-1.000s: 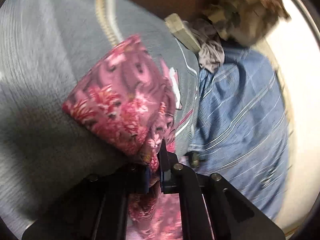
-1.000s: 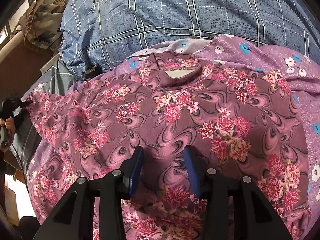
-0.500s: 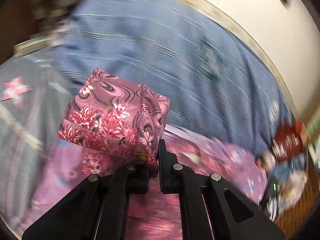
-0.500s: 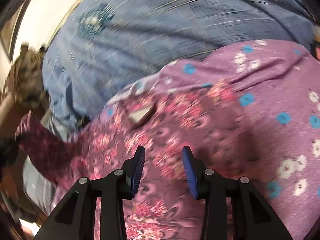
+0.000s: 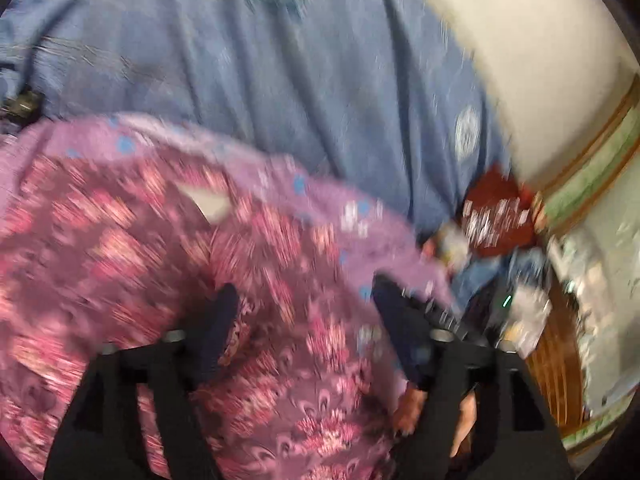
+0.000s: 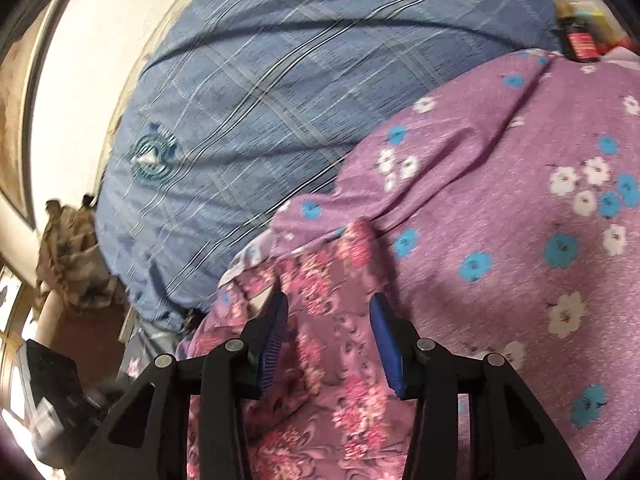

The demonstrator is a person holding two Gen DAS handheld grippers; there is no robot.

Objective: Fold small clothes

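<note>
One pink floral garment (image 6: 320, 364), one purple sheet (image 6: 500, 208).

No wording can be read anywhere in either view. The blue plaid woven bedcover (image 6: 248, 128) carries a round teal and white embroidered emblem (image 6: 154, 156), but it is too smeared to make out letters. In the right wrist view a dark bottle with a red label (image 6: 580, 42) stands at the bedcover's far right edge; its print is blurred. In the left wrist view a dark red cloth with white marks (image 5: 498, 212) shows only streaks.
</note>
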